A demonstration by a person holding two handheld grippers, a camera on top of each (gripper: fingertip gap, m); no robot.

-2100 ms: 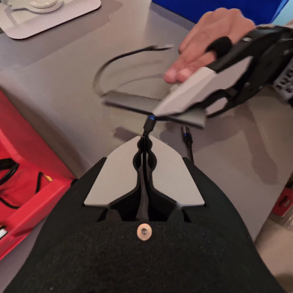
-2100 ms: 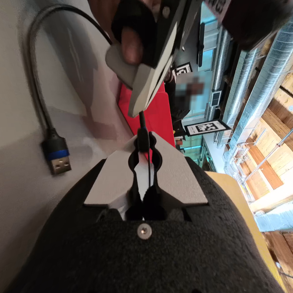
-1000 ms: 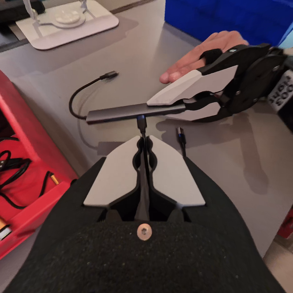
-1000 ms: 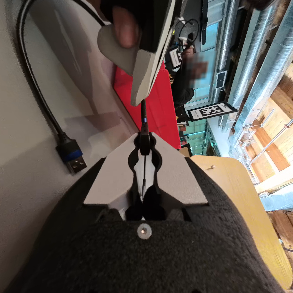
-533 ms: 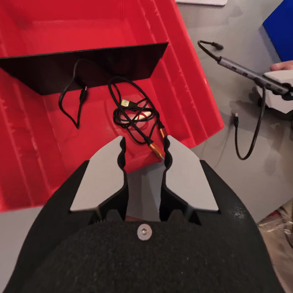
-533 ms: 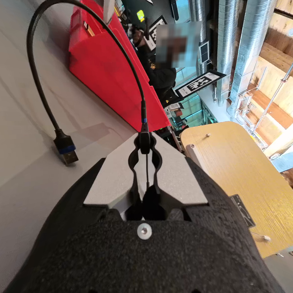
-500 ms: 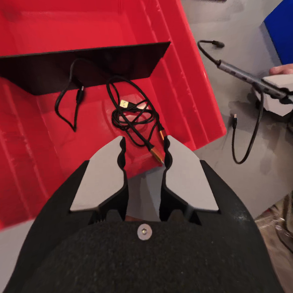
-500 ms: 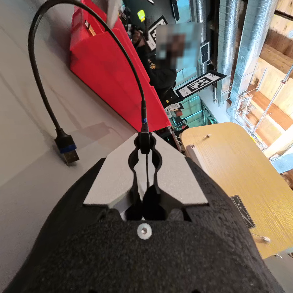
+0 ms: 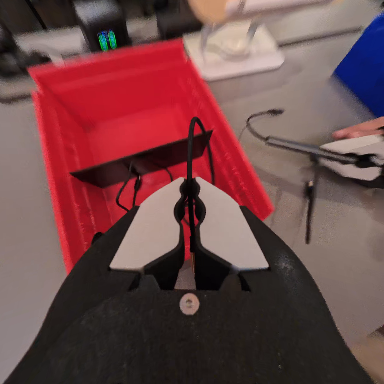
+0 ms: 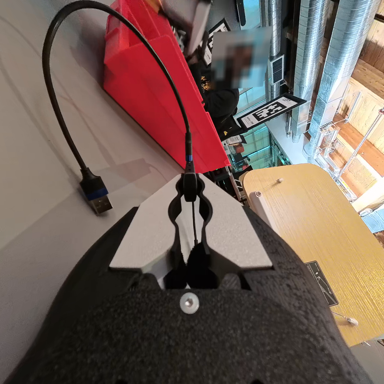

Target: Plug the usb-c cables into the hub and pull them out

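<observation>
In the left wrist view the left gripper [image 9: 189, 180] has its fingers [image 9: 153, 224] pressed together on a thin black cable [image 9: 190, 149]; the cord rises from the tips in a narrow arch at the middle of the frame and drops back toward the red bin [image 9: 128, 116], while its gold-tipped plug end [image 9: 193, 262] lies in the slot between the fingers. The bin fills the centre left of the frame, with a black divider [image 9: 145, 160] across it and more dark cables [image 9: 126, 191] lying behind the fingers. At the right edge the right gripper [image 9: 353, 160], seen from afar, holds the slim grey hub [image 9: 291, 146] above the grey tabletop [image 9: 291, 218]; the hub's own short lead [image 9: 261, 120] curls toward the upper middle, and a short cable hangs from the hub with its free plug over the tabletop. A person's hand [image 9: 361, 129] shows just above that gripper. The view is blurred. In the right wrist view the right gripper's fingers [image 10: 149, 224] are clamped edge-on around the hub, which shows only as a thin dark line between them, and a black plug [image 10: 189, 189] sits at the tips. Its blue-ringed cable [image 10: 116, 18] loops to the upper left and comes down to a USB-A plug [image 10: 94, 193] resting on the tabletop at centre left. The red bin stands beyond it, and a wooden table [image 10: 311, 228] lies at the right.
</observation>
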